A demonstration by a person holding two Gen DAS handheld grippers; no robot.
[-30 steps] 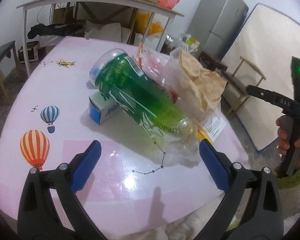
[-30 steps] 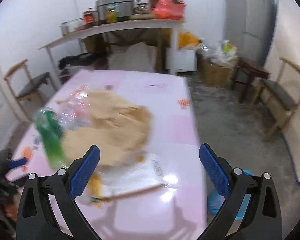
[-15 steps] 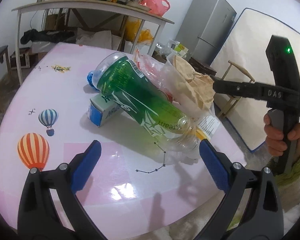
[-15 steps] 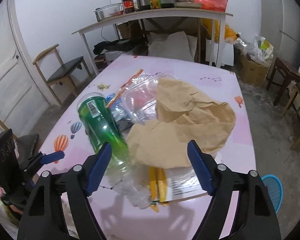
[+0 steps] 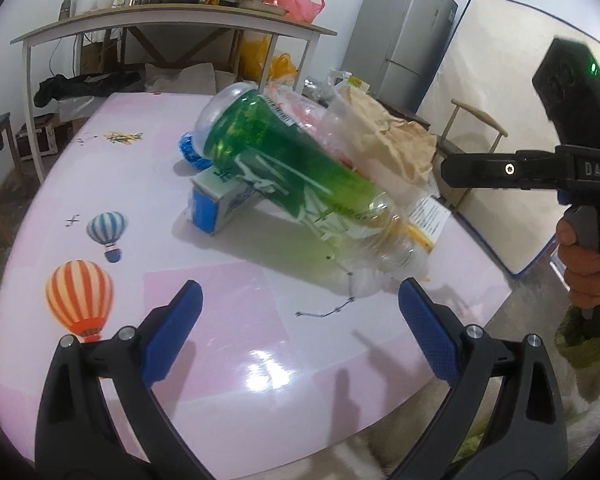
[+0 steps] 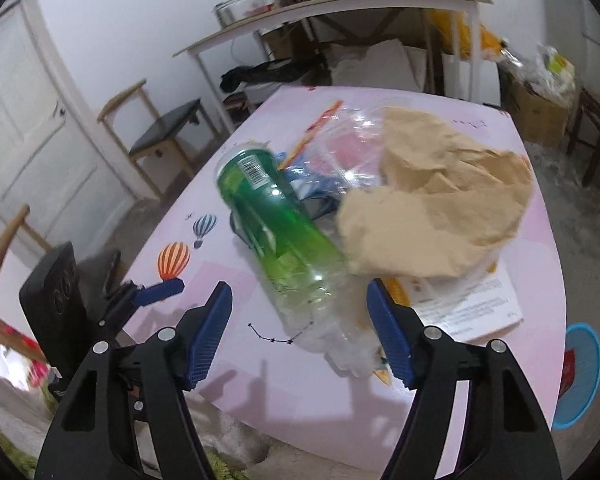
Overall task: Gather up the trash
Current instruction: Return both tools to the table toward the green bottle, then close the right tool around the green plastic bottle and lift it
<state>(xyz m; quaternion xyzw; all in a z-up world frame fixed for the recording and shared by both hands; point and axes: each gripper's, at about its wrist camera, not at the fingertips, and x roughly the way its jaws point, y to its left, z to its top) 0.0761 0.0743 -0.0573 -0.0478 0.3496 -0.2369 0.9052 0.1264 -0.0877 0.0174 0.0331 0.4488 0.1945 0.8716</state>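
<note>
On the pink balloon-printed table [image 5: 228,320], my spread left gripper [image 5: 300,320] hovers short of a crushed green plastic bottle [image 5: 284,176] propped on a blue-and-white carton [image 5: 216,208]. Crumpled brown paper [image 6: 440,216] and a printed leaflet [image 6: 472,304] crowd it. My right gripper [image 6: 300,328], jaws closing, straddles its clear neck untouched near the table edge.

Green-labelled clear bottle [image 6: 284,248]; tan crumpled paper [image 6: 440,216]; pink table [image 5: 220,320], striped balloon prints [image 5: 80,296]

A glossy pink table [image 5: 228,320] bears a clear, shiny green plastic bottle [image 5: 284,168], with matt, crumpled brown paper [image 6: 432,208] at three o'clock.
</note>
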